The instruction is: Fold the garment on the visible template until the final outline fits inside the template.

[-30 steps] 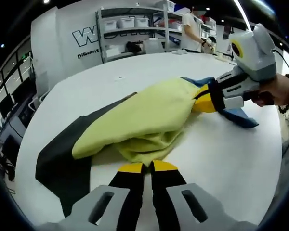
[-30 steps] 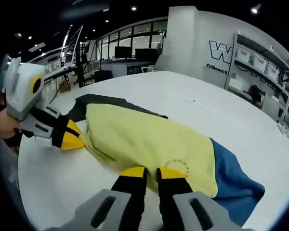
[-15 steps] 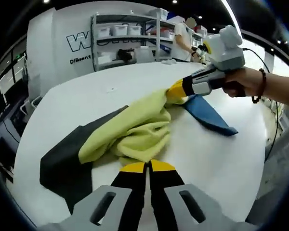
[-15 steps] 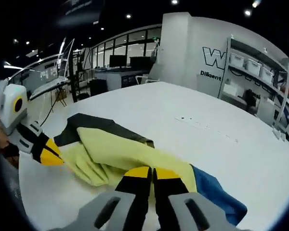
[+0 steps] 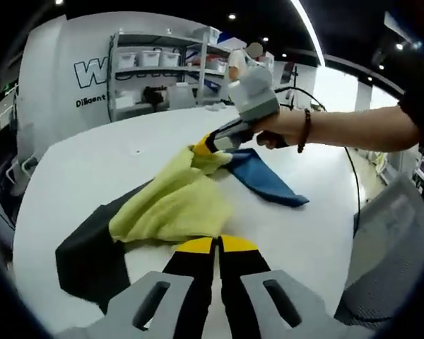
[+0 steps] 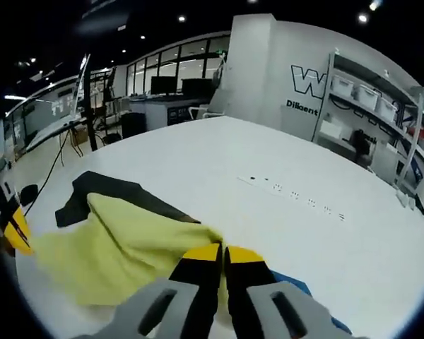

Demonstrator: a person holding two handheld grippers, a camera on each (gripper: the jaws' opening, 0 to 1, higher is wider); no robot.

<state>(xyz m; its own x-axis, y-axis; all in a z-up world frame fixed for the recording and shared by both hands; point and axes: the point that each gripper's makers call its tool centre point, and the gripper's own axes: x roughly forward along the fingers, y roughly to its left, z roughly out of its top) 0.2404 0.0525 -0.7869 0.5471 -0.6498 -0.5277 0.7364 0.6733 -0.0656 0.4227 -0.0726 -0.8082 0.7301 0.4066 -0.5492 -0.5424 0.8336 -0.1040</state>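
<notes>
Since the earlier frame the right gripper (image 5: 201,146) has carried the yellow garment (image 5: 171,206) farther across the white table (image 5: 99,159). Both grippers pinch its fabric, the left gripper (image 5: 217,244) at lower centre. The left gripper view shows the blue part (image 5: 263,179); the right gripper view shows the black template (image 6: 106,196) at left. Shelf bins (image 5: 143,58) sit upper left, contents unclear.

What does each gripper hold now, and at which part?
Both hold the yellow garment: the left gripper pinches its near edge, the right gripper its far edge, by the blue part.

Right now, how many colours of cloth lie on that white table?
3: yellow cloth in the middle, held by both grippers, blue cloth beyond the right gripper, black cloth beneath, nearer the left gripper.
</notes>
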